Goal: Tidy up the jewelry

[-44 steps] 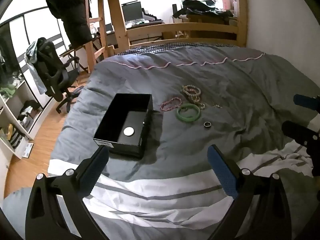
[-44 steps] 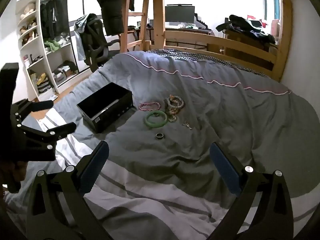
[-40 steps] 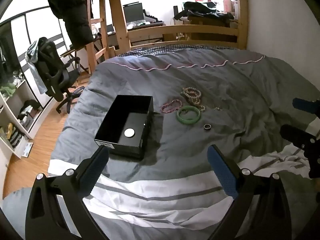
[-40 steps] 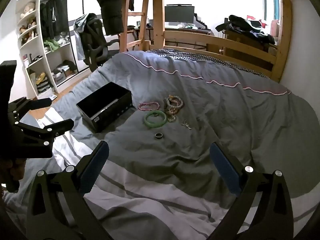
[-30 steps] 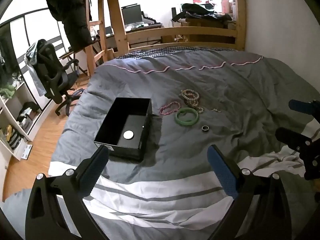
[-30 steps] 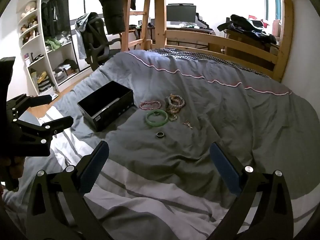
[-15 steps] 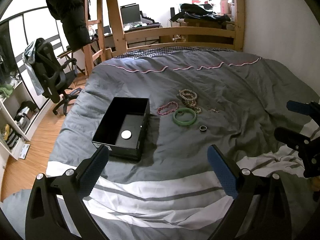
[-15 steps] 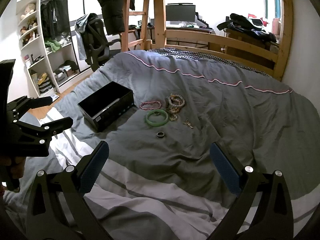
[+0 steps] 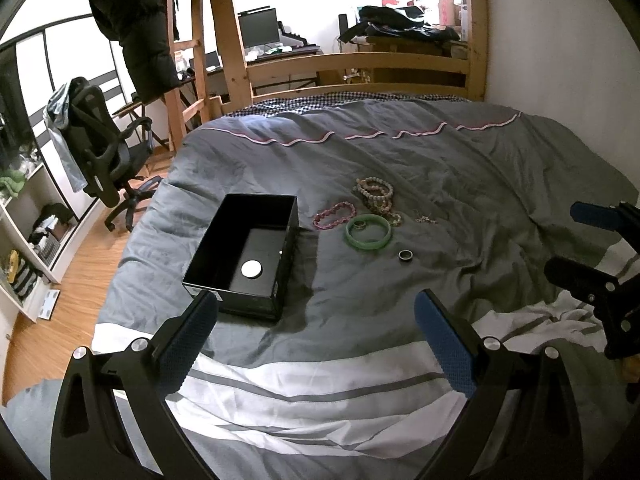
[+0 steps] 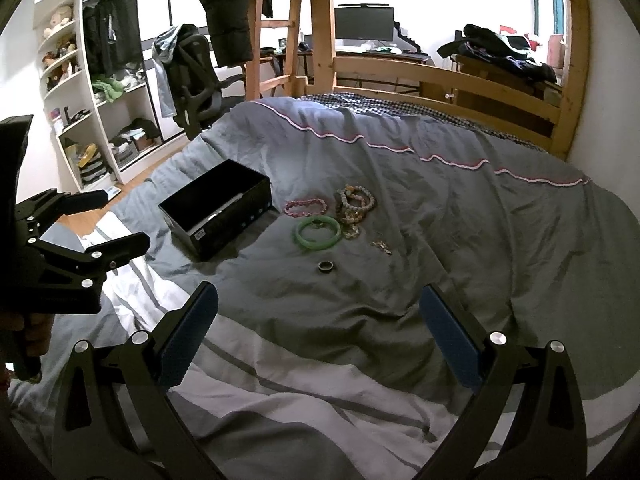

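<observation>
From the left wrist camera, the open black box sits on the soft grey bed cover. All the jewelry lies on the cover to the right of the box. The pink bead bracelet is nearest the box. The smooth green bangle is just past it, with a little ring resting inside its circle. The pile of pale bead bracelets is behind the bangle. The small dark ring lies alone, a bit nearer the camera than the bangle. The bangle looks hard and slippery and could break, so pinching across its rim seems best. The bead bracelets look light and floppy. The dark ring is tiny and may sink into the soft cover. The left gripper hangs above the striped part of the cover, nearer the camera than the box, its fingers wide apart and holding nothing.

From the right wrist camera, the box is on the left and the jewelry is right of it. The right gripper is held low, pointing at the dark ring, far from the box. Its fingers are spread wide too, with nothing in them.
</observation>
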